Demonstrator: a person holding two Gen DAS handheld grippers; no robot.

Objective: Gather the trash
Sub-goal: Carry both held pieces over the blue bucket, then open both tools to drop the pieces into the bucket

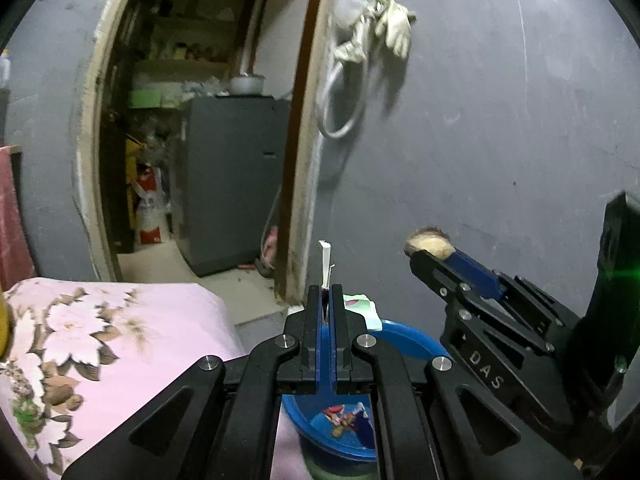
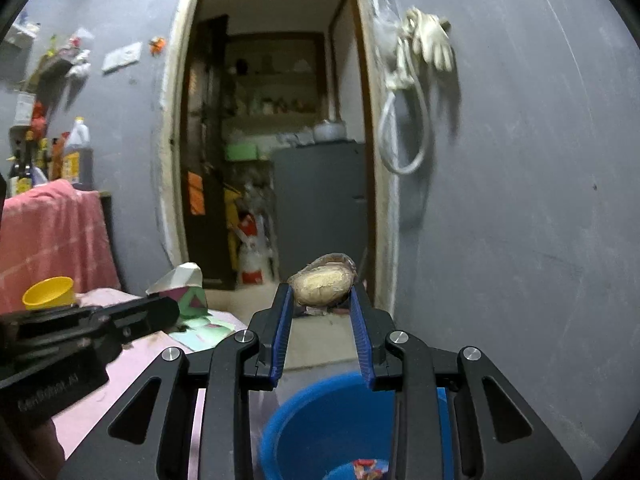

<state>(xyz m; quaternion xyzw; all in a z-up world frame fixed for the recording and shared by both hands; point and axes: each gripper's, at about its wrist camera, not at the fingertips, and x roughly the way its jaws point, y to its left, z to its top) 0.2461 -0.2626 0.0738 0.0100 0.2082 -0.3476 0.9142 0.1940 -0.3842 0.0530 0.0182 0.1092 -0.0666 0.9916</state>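
Note:
My left gripper (image 1: 327,294) is shut on a thin white and green paper carton, seen edge-on (image 1: 325,264); in the right wrist view the carton (image 2: 182,286) shows as a folded white, green and pink box. My right gripper (image 2: 322,294) is shut on a round tan piece of trash with a brown wrapper (image 2: 322,282), also seen in the left wrist view (image 1: 428,243). Both are held above a blue plastic bucket (image 2: 320,416) with some colourful wrappers (image 2: 370,466) at its bottom. The bucket also shows in the left wrist view (image 1: 412,340).
A bed with a pink flowered sheet (image 1: 100,340) lies to the left. A yellow cup (image 2: 50,292) and a pink cloth (image 2: 52,232) are at the left. An open doorway (image 2: 276,160) leads to a grey fridge (image 2: 320,208). Gloves (image 2: 428,42) hang on the grey wall.

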